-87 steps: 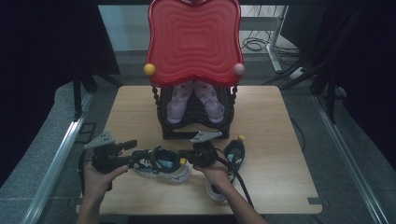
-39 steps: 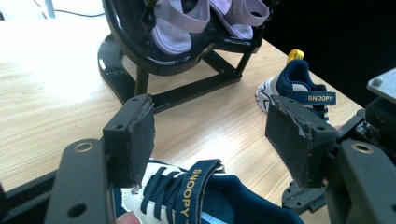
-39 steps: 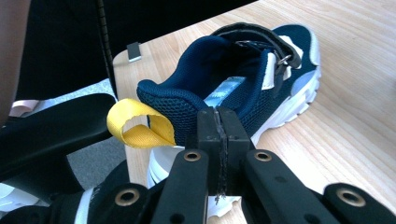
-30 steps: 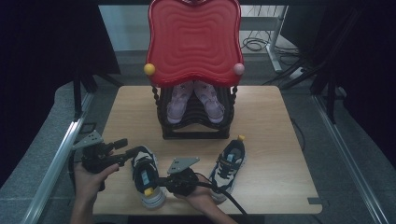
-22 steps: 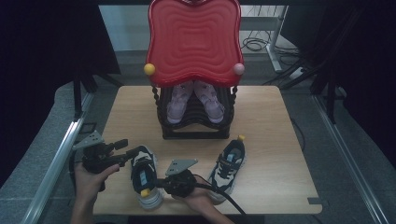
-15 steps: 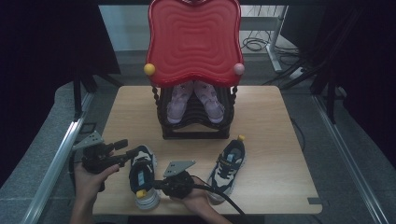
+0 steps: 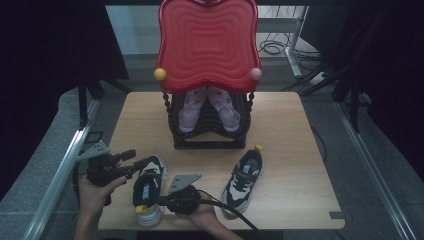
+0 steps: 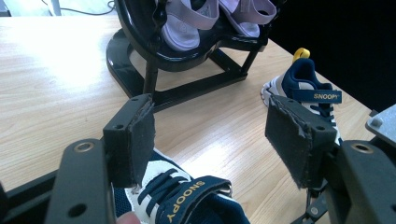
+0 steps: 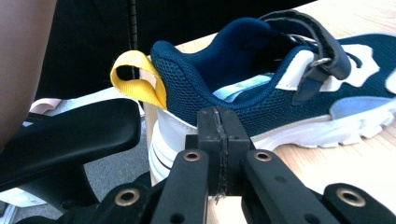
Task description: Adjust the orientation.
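A navy-and-white child's sneaker with a yellow heel loop lies at the table's front left, toe pointing away. My left gripper hovers over its toe end with its jaws open. In the left gripper view the sneaker's strap shows low between the pads. My right gripper comes in from the right at the sneaker's heel. Its jaws are shut, pads together, right against the heel's side with nothing between them. The matching sneaker lies at the front right.
A black shoe rack with a red wavy top stands at the middle back of the wooden table. A pair of purple sandals rests in it. A cable trails from the right gripper off the front edge.
The left sneaker has shifted a little to the left with its heel swung nearer the front edge. The shut right gripper followed it leftward. The left gripper has held still.
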`<action>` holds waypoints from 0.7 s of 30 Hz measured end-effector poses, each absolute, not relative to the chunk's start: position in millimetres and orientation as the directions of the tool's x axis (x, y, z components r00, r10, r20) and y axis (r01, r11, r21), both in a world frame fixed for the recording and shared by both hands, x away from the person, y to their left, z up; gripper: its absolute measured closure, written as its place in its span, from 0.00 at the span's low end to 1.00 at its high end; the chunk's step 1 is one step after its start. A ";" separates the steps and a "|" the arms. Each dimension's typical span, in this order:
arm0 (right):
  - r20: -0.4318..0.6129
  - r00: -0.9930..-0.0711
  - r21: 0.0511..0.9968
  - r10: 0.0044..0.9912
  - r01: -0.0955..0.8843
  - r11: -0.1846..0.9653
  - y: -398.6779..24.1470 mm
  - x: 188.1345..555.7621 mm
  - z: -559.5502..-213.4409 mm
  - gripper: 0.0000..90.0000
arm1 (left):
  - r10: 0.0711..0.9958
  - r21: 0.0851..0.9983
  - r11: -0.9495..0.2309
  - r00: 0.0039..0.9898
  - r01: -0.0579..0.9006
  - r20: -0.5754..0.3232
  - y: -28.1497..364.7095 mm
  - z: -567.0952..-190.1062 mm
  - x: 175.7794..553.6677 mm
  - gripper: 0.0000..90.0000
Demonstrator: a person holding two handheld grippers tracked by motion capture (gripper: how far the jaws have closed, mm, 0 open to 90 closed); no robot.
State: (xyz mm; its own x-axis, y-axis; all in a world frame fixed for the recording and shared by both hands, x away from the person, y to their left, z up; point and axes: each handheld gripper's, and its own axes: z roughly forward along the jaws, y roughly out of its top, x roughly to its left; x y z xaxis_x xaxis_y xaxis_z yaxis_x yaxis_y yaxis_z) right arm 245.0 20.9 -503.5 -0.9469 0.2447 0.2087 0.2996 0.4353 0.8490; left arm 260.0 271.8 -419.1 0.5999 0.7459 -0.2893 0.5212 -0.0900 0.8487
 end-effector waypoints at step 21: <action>0.185 -0.966 0.834 0.181 0.252 0.491 64.8 237.5 -503.8 0.99 | 0.754 0.852 -0.072 0.587 0.519 -0.294 278.0 -418.6 259.2 0.37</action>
State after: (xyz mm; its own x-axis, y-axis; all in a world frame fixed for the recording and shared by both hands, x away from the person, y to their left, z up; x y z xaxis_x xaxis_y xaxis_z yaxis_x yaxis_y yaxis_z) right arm 237.5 64.8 -503.8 -0.9659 0.1812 0.1848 0.2517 0.4912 0.8339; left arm 259.2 278.0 -418.6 0.5874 0.7539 -0.2942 0.5186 -0.0716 0.8520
